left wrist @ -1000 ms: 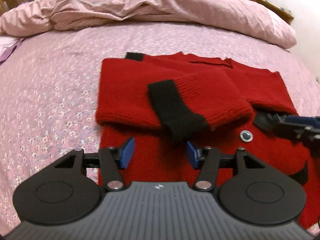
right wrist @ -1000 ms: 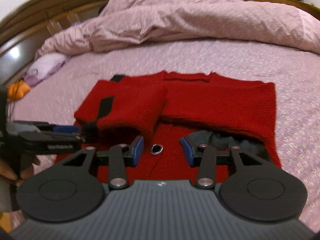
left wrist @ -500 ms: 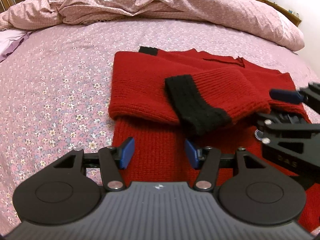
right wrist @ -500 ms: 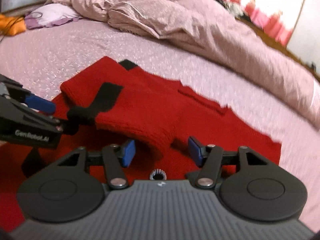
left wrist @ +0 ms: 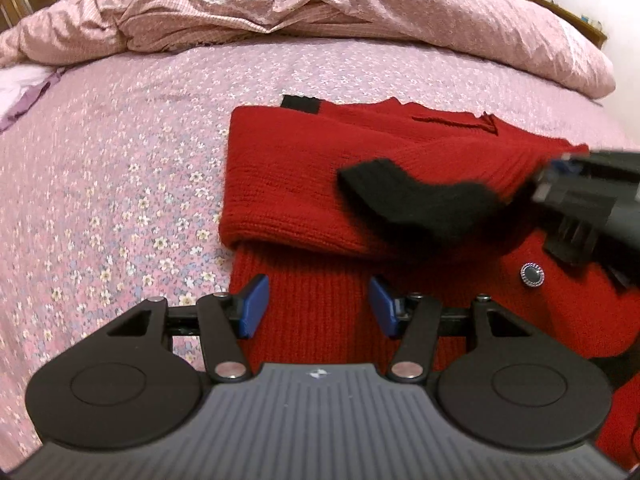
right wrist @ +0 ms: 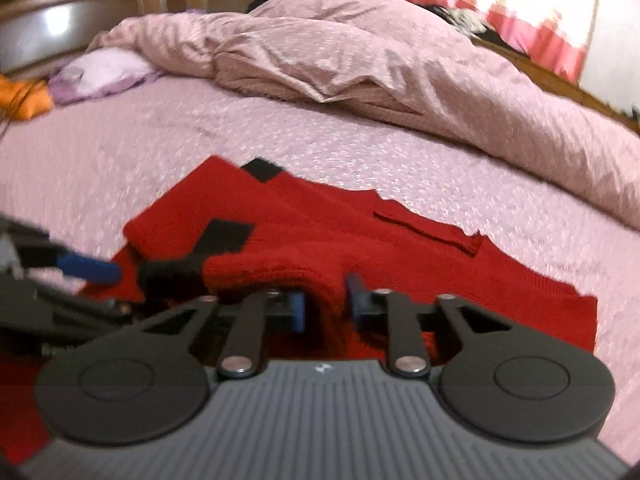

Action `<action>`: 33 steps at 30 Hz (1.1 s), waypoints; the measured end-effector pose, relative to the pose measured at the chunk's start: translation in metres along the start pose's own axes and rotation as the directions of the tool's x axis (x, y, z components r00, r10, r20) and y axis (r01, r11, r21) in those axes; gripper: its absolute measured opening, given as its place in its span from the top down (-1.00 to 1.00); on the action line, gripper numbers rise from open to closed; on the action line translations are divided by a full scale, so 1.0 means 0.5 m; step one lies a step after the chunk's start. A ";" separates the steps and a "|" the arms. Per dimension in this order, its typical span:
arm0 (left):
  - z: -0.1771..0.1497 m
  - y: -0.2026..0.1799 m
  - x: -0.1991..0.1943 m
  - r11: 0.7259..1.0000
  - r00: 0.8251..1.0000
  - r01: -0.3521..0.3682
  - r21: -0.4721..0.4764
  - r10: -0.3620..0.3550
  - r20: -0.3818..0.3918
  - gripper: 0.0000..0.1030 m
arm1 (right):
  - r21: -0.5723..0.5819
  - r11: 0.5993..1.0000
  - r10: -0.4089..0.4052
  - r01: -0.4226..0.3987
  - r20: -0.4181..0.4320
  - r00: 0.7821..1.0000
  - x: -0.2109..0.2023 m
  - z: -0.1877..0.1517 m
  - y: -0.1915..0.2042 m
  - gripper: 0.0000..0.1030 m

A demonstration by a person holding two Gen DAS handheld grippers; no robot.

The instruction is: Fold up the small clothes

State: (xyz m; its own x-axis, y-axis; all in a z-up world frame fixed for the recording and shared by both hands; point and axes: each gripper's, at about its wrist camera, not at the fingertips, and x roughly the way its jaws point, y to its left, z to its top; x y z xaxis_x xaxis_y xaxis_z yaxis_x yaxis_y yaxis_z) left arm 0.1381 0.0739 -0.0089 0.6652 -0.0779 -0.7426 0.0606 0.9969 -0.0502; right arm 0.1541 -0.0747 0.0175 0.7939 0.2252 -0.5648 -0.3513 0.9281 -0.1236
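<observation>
A red knit sweater [left wrist: 288, 184] with black trim lies flat on the bed, one sleeve folded across its chest. That sleeve ends in a black cuff [left wrist: 412, 200], which is lifted slightly off the body. My right gripper [right wrist: 326, 304] is shut on the red sleeve fold [right wrist: 276, 272] just beside the cuff [right wrist: 176, 272]; in the left wrist view it comes in blurred from the right [left wrist: 580, 196]. My left gripper [left wrist: 318, 304] hovers open over the sweater's lower left part, with nothing between its blue pads. A silver-rimmed button [left wrist: 532, 275] shows on the sweater's front.
The floral pink sheet [left wrist: 120, 160] spreads to the left of the sweater. A crumpled pink duvet [left wrist: 320, 8] fills the far side of the bed. A wooden headboard [right wrist: 80, 8], a purple pillow [right wrist: 100, 72] and an orange cloth [right wrist: 24, 96] sit at the far left.
My right gripper swung in over the sweater, rolled, and closed on the folded sleeve, and the black cuff has lifted and shifted. The left gripper has stayed open in about the same place.
</observation>
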 end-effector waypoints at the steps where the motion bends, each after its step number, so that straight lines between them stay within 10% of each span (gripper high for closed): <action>1: 0.001 -0.003 0.002 1.000 1.000 -0.007 0.010 0.007 0.004 -0.19 | 0.046 0.999 0.012 -0.013 0.010 1.000 -0.003 0.006 -0.017 0.72; 15: 0.017 -0.040 0.043 0.993 0.997 -0.074 0.091 0.073 0.010 -0.19 | 0.511 0.859 -0.035 -0.043 0.141 0.989 -0.051 0.005 -0.277 0.75; 22: 0.018 -0.051 0.030 0.990 0.997 -0.073 0.123 0.073 -0.001 -0.19 | 0.702 0.712 0.045 -0.010 -0.031 0.999 0.048 -0.116 -0.328 0.67; 29: 0.020 -0.047 0.031 0.992 0.997 -0.069 0.108 0.071 -0.011 -0.20 | 0.879 0.465 0.129 -0.105 0.050 0.990 0.027 -0.176 -0.388 0.64; 33: 0.020 -0.049 0.024 0.991 0.997 -0.072 0.108 0.074 -0.013 -0.20 | 0.871 0.490 0.022 -0.031 0.023 0.999 -0.011 -0.178 -0.408 0.51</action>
State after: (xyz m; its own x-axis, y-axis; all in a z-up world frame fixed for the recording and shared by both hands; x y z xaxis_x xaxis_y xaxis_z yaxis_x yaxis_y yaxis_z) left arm 0.1522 0.0484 -0.0098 0.6578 -0.0037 -0.7532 0.0928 0.9928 0.0762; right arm 0.1771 -0.2917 -0.0267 0.7971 0.2527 -0.5484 0.2358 0.7058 0.6680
